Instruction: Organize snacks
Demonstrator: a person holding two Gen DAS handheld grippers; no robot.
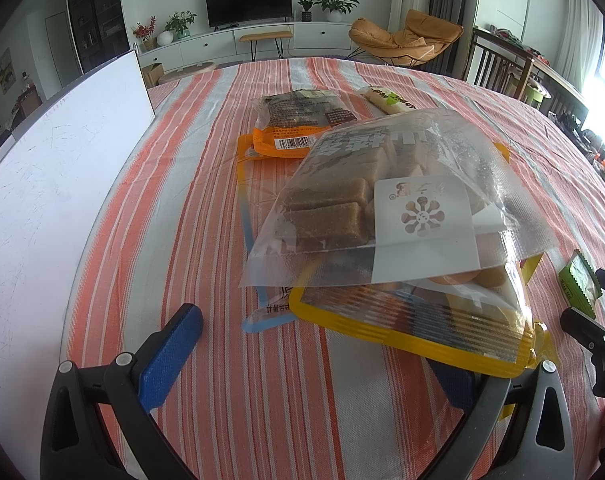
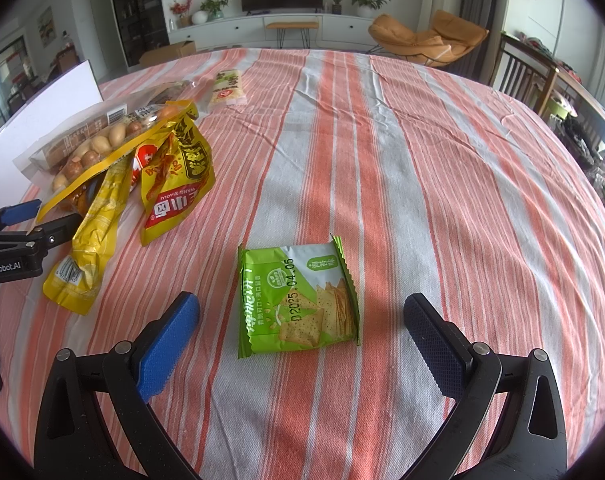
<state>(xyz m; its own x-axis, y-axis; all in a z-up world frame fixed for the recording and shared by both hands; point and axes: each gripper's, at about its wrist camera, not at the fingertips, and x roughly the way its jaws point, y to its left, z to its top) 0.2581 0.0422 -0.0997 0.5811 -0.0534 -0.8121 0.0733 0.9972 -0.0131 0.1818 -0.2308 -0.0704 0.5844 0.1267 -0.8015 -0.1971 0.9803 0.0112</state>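
The small green foil cracker packet [image 2: 298,296] is light and crushable; our right gripper [image 2: 302,340], jaws apart, should pinch its crimped edge, while our left gripper [image 1: 322,356] also looks spread.

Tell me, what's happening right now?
Right gripper open around green cracker pack. Left gripper open at snack pile. Nothing in the way.

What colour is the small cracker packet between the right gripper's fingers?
Bright green cracker packet, clearest in the right wrist view.
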